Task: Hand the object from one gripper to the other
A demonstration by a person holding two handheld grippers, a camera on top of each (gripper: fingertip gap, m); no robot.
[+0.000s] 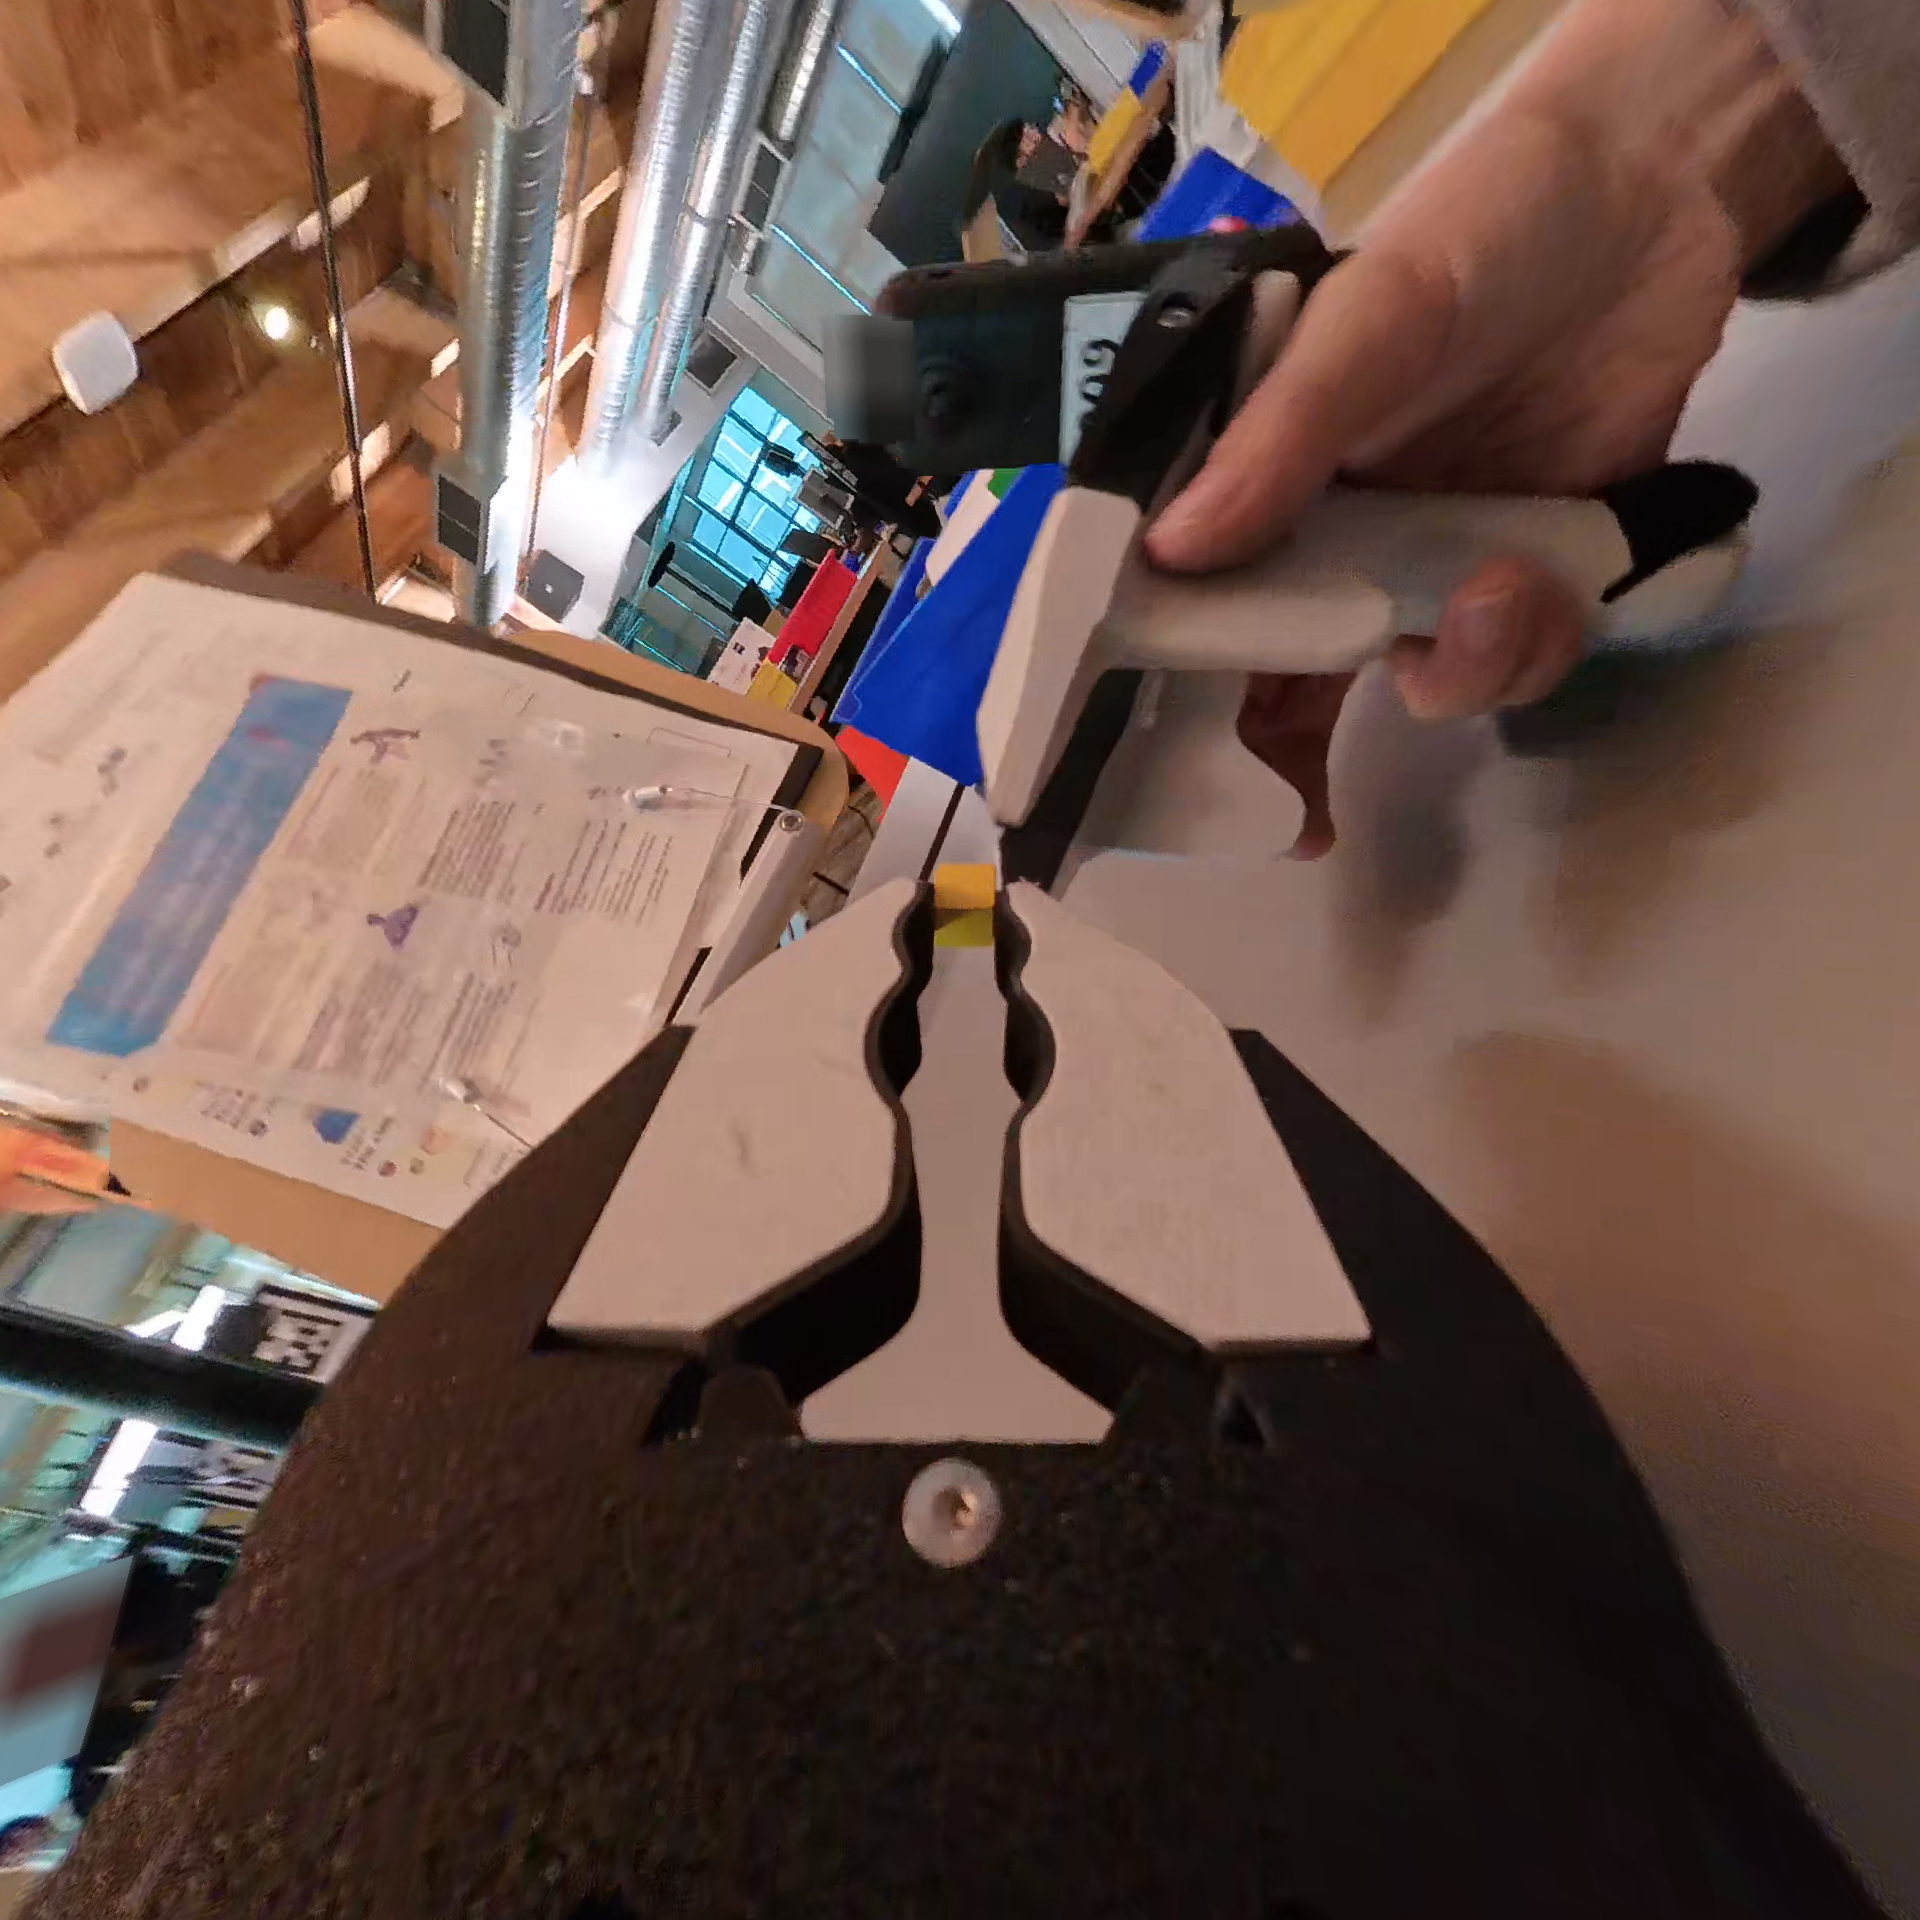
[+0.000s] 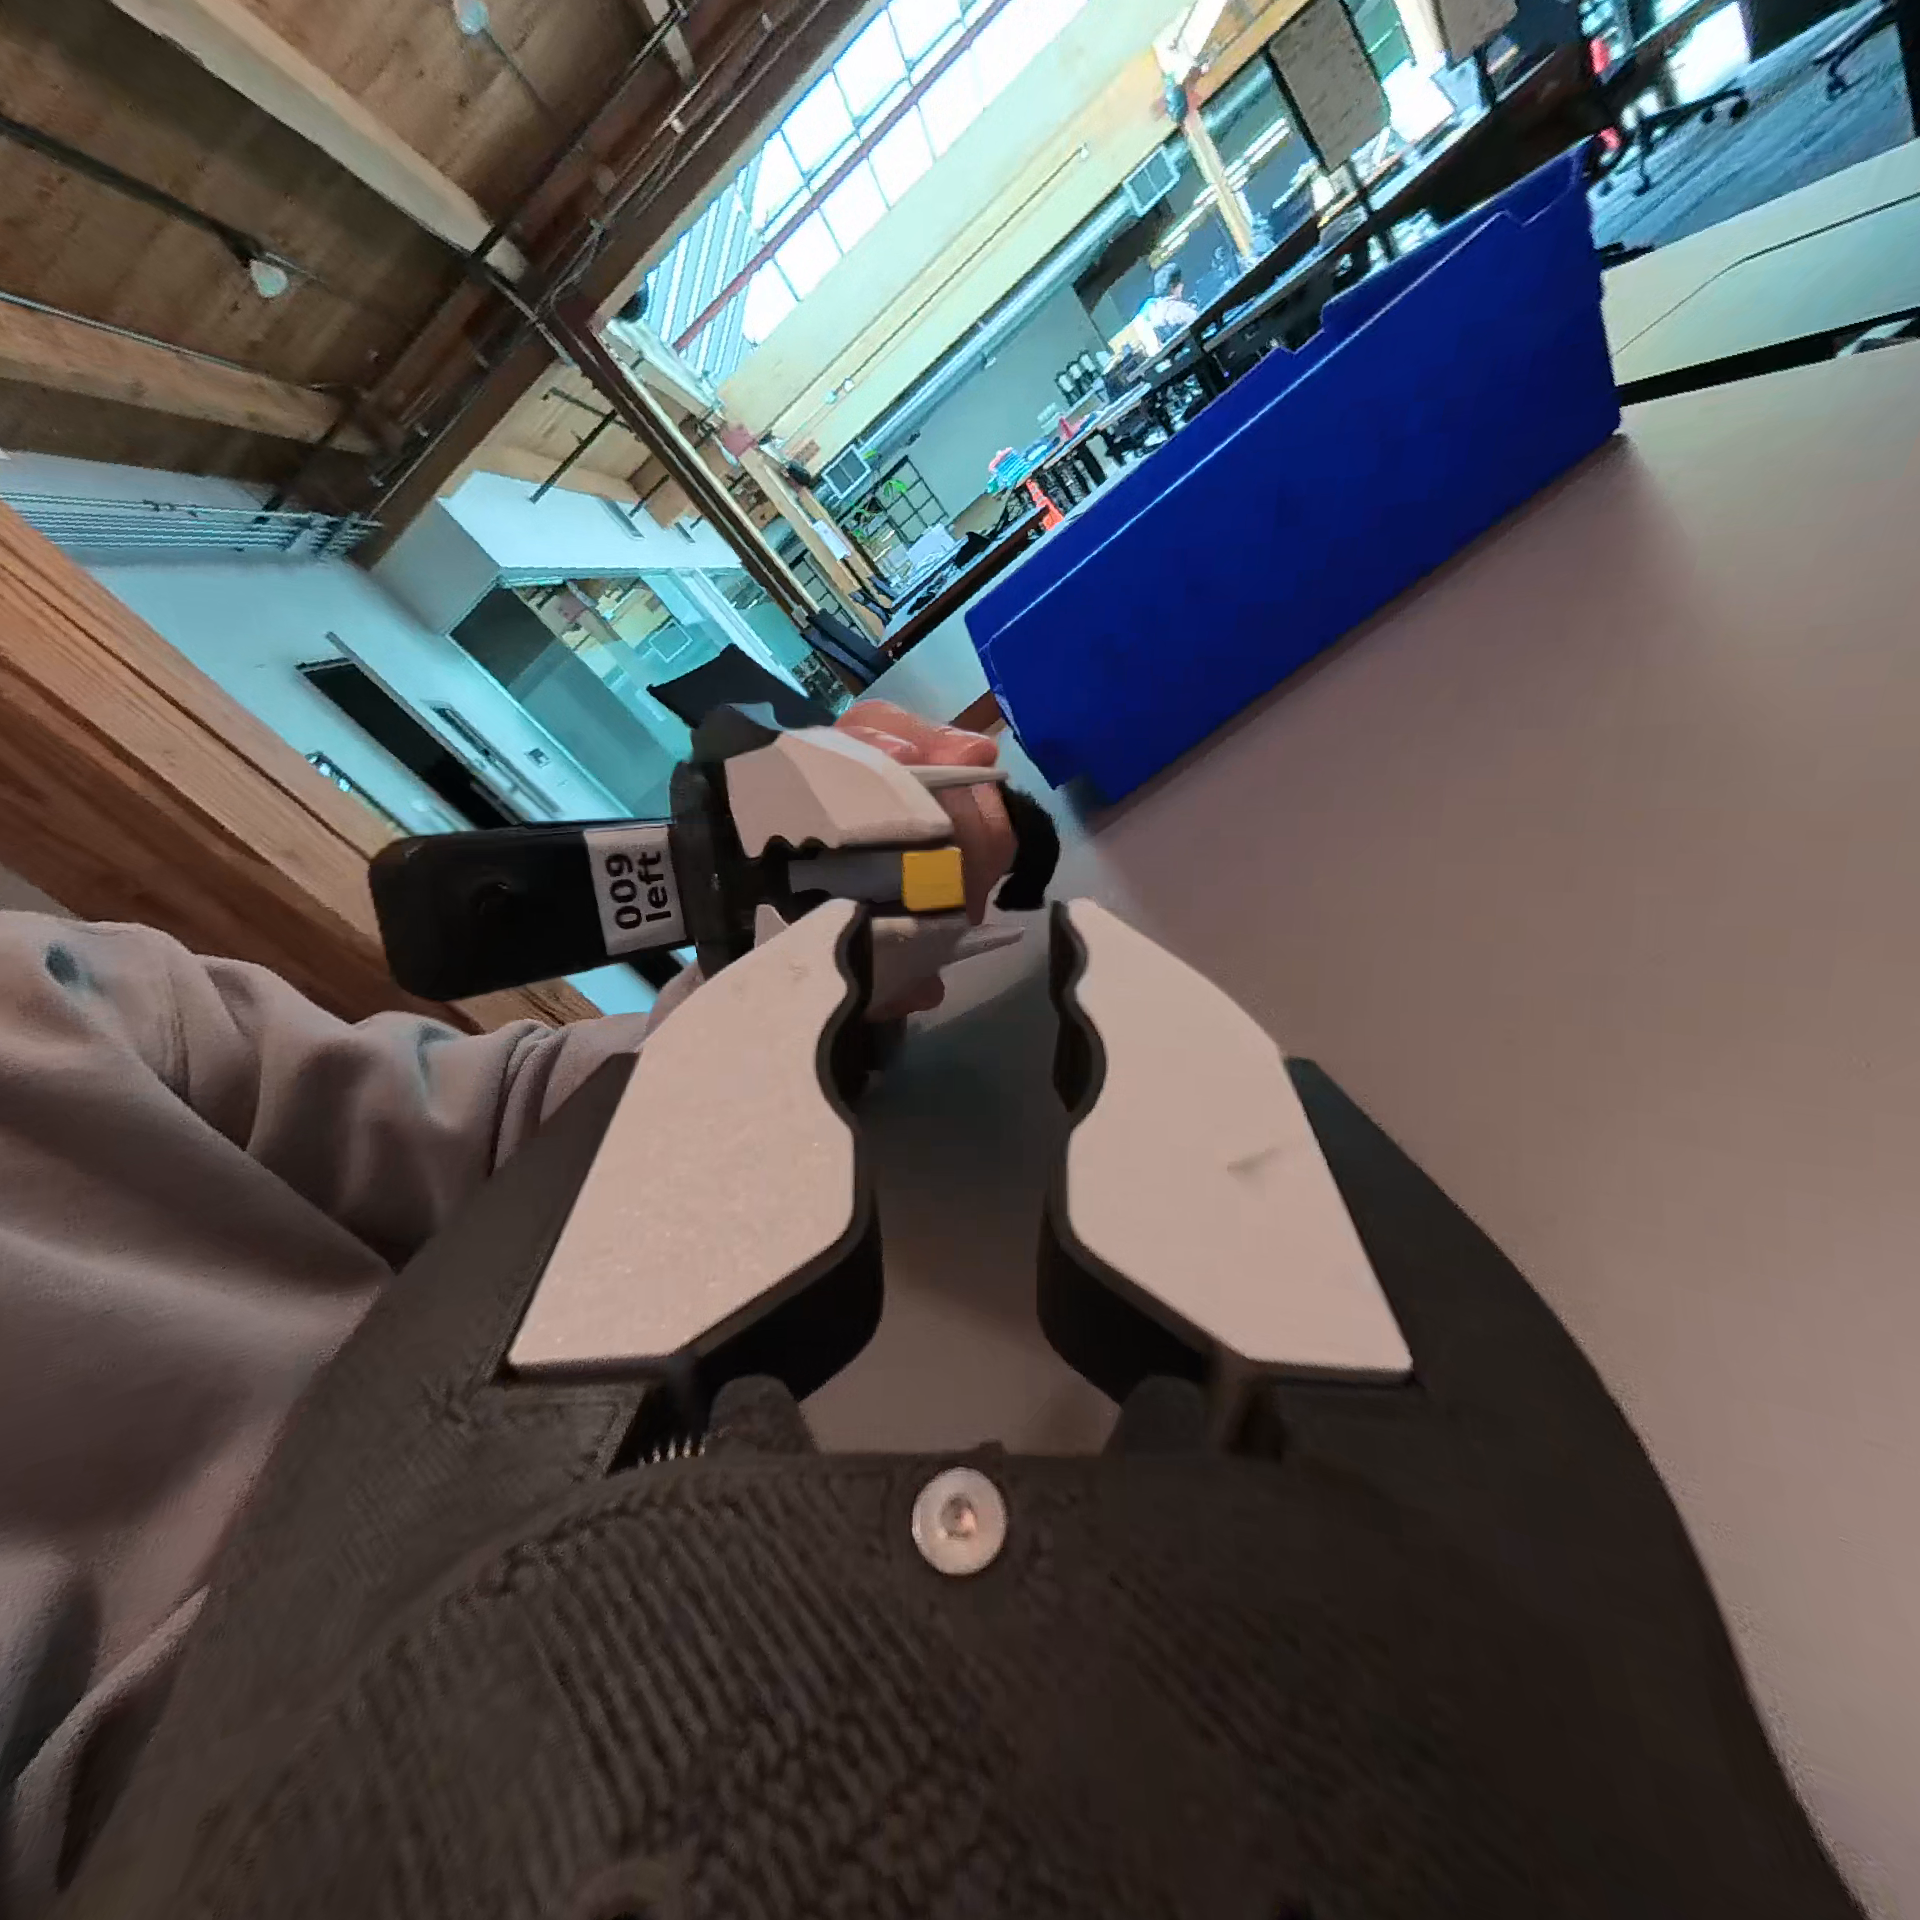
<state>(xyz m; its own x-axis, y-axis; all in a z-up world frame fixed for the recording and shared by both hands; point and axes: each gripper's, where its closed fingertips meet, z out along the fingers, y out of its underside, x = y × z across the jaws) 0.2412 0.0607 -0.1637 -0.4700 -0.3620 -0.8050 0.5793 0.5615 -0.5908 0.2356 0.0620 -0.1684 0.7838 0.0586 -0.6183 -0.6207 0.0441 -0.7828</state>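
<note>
A small yellow block [image 1: 962,891] is pinched between the tips of my left gripper [image 1: 964,920], which is shut on it and holds it above the table. In the right wrist view the same block [image 2: 932,879] shows at the end of the left gripper, held out sideways by a hand. My right gripper [image 2: 954,920] is open and empty, its tips just below and to either side of the block, not touching it. In the left wrist view the right gripper [image 1: 1003,816] comes in from the upper right, held by a hand [image 1: 1507,343], its tips just past the block.
A blue bin [image 2: 1299,561] stands on the pale table [image 2: 1558,987] beyond both grippers. It also shows in the left wrist view [image 1: 935,644]. A board with printed sheets [image 1: 364,883] stands to the left. A grey sleeve [image 2: 208,1143] fills the right wrist view's left side. Only a small space, under 4 cm, lies between the two pairs of fingers.
</note>
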